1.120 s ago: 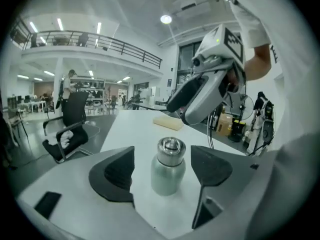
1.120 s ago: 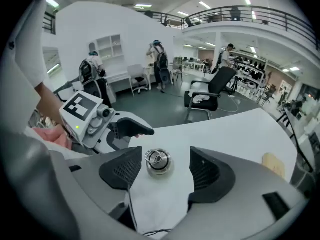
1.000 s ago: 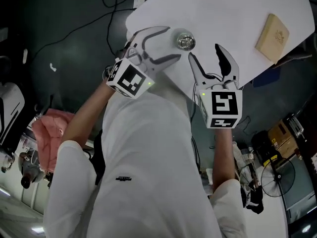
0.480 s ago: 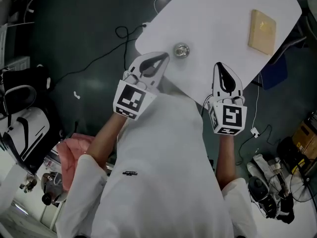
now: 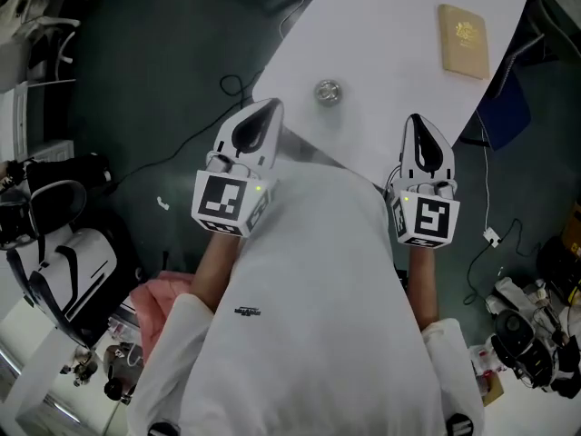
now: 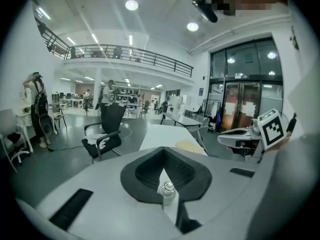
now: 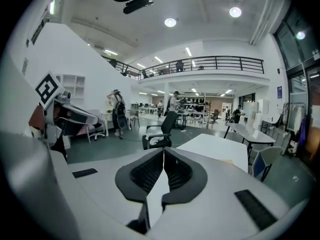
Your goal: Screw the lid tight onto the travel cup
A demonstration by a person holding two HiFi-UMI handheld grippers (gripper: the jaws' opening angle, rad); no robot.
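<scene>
The travel cup [image 5: 328, 91], small, round and silvery from above, stands alone on the white table [image 5: 399, 71]. It also shows far off through the slit below my left gripper's jaws as a small cup [image 6: 168, 188]. My left gripper [image 5: 269, 109] is raised near the table's near edge, left of and short of the cup, shut on nothing. My right gripper [image 5: 418, 123] hangs to the cup's right, over the table's edge; its jaws have just been closing and hold nothing. The left gripper [image 6: 163, 151] and right gripper [image 7: 163, 149] each show pads pressed together.
A tan, flat booklet [image 5: 464, 41] lies on the table's far right. Cables [image 5: 238, 87] run over the dark floor to the left. An office chair [image 6: 104, 134] and other tables stand beyond. The person's white shirt [image 5: 300, 316] fills the lower head view.
Both grippers went from wide open beside the cup to shut. They rose and drew back from it toward the person. The cup stayed on the table.
</scene>
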